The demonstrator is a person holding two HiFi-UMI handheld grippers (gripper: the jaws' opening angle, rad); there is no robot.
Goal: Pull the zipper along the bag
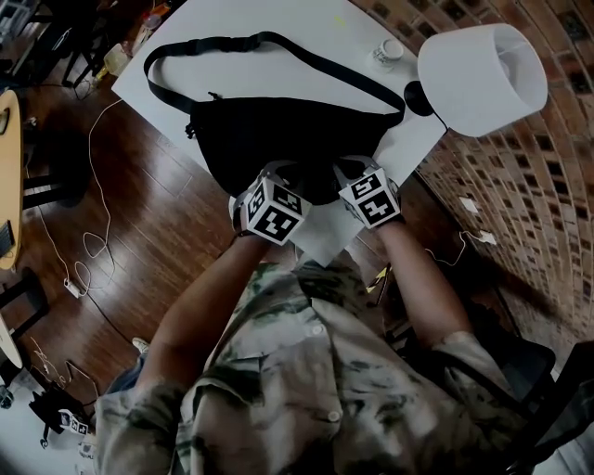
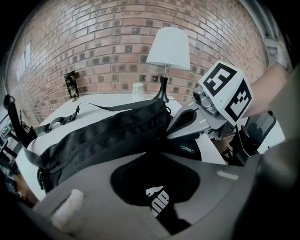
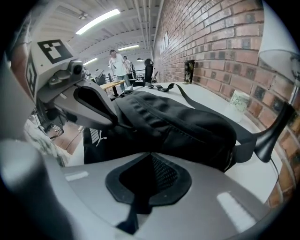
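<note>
**poster1:** Left gripper (image 2: pixel 157 183) first, since it's right up in the lens. Its fingers (image 2: pixel 84 187) are clamped together on a fold of the black bag (image 1: pixel 278 130). It's the bit with a white logo (image 2: pixel 158 200), and you can see it through the gap just behind the fingertips.

**poster2:** And the other one?

**poster1:** Same deal. Right gripper (image 3: pixel 149 180) has its fingers (image 3: pixel 225 187) pinched on a black mesh part of the bag. The rest of the bag bulges up just beyond both sets of fingertips, sitting on the white table (image 1: pixel 306 19).

**poster2:** Zipper pull in either one?

**poster1:** Can't tell, honestly. It's all black on black, and I can't pick out a pull between the fingers. From the head view, the two grippers sit side by side, close together, at the bag's near edge.

**poster2:** Anything else around?

**poster1:** The strap (image 1: pixel 269 39) loops across the table on the far side of the bag, well beyond the fingers. A white lamp (image 1: pixel 483 74) stands past the right fingers, off to their right. There's a small cup (image 1: pixel 391 51) farther back near it, by the brick wall (image 1: pixel 520 186).
</note>
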